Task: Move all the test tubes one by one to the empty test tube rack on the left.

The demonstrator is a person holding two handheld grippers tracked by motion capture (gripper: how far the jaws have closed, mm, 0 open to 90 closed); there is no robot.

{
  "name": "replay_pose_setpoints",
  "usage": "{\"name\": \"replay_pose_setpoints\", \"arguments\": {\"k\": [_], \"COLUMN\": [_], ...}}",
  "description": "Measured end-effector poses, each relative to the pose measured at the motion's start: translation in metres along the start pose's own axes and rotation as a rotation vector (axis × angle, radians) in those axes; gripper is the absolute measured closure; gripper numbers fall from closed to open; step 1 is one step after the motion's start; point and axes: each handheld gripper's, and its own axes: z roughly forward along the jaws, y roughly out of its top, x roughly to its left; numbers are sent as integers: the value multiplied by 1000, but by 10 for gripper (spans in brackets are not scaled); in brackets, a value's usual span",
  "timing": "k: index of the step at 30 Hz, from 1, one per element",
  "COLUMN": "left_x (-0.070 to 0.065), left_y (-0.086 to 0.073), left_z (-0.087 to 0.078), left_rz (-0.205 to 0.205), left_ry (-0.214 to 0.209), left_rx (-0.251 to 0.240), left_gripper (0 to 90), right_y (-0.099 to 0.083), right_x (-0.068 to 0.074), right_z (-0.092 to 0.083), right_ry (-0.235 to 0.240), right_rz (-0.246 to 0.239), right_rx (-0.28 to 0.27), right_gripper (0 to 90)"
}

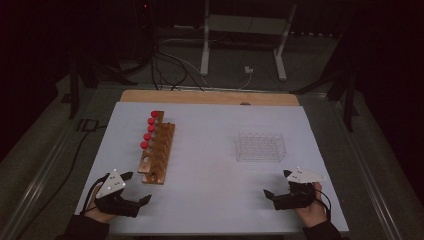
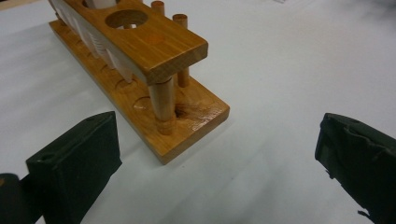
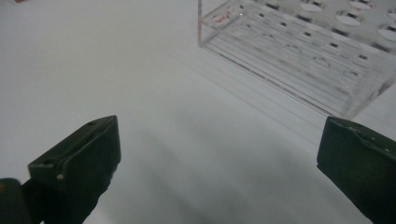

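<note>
We see a wooden rack lying on the left half of the counter, its long axis running from the near edge away toward the far edge, tipped slightly to the right at the far end. Five red-capped tubes stand in its far holes; the near holes look bare, though the dim light makes that hard to confirm. Its near end points at our left gripper, which rests just short of it, jaws spread wide and grasping nothing. In the left gripper view the rack's corner post sits between the jaws but beyond them, untouched. Our right gripper rests near the right front edge, jaws likewise released and wide apart, with a clear plastic rack near it, farther back.
</note>
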Motion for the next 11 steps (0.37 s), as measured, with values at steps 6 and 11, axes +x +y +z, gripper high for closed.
{"name": "replay_pose_setpoints", "arguments": {"k": [6, 11], "left_x": [2, 3], "left_y": [-1, -2], "left_z": [-1, -1], "left_rz": [-16, -25], "left_ry": [-12, -8], "left_rx": [-12, -15], "left_gripper": [9, 9], "right_y": [1, 2], "right_x": [3, 3], "right_z": [4, 3], "right_ry": [-1, 0], "right_rz": [-26, -21], "right_rx": [13, 7], "right_gripper": [0, 0]}}
